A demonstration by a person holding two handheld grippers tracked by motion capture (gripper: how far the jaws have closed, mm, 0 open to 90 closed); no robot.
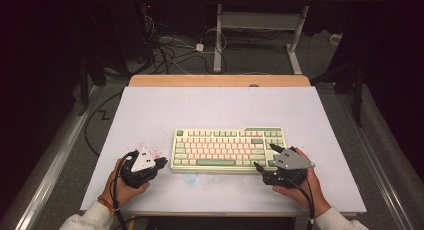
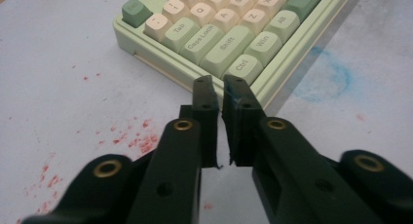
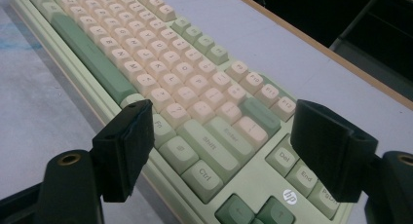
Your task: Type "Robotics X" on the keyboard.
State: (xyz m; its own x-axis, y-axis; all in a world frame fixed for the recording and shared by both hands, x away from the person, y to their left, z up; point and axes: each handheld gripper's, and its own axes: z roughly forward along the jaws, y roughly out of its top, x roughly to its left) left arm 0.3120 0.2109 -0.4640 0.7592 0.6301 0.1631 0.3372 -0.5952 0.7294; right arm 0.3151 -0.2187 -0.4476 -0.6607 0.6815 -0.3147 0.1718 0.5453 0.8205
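Gaping right claw [image 3: 219, 151] straddling keyboard [image 3: 160, 73]

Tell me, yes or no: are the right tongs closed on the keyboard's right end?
No: the right tongs stand wide open above the keyboard, pressing nothing.

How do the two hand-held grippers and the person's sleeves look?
Each hand-held gripper, left and right, is black with a grey three-cornered plate on top and a black trailing cable. The jaw arms carry brass-coloured rivets. The sleeves are white; a reddish band circles the left wrist.
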